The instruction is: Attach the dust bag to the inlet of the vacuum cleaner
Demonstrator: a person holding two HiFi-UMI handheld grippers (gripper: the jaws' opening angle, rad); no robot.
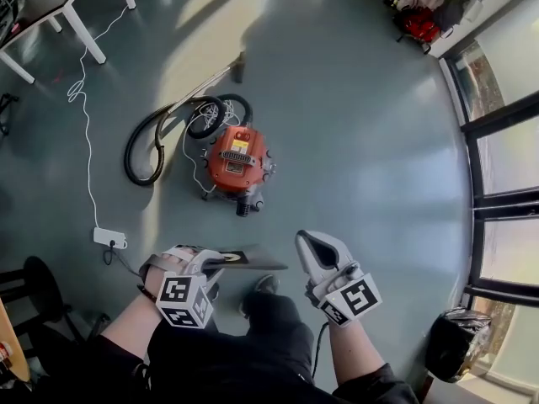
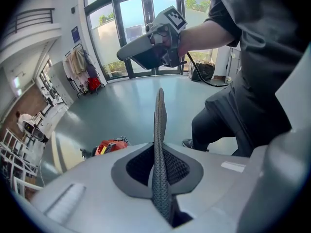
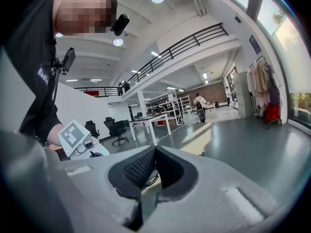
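The red vacuum cleaner stands on the grey floor, its black hose coiled to its left; it also shows small in the left gripper view. My left gripper is shut on the flat grey dust bag, which sticks out to the right, held well short of the vacuum. Edge-on, the dust bag stands as a thin textured sheet between the left jaws. My right gripper hangs beside the bag, apart from it, shut and empty.
A white power strip with its cable lies left of the vacuum. White table legs stand at the top left, a black chair at the lower left, a black bin at the lower right. Windows line the right side.
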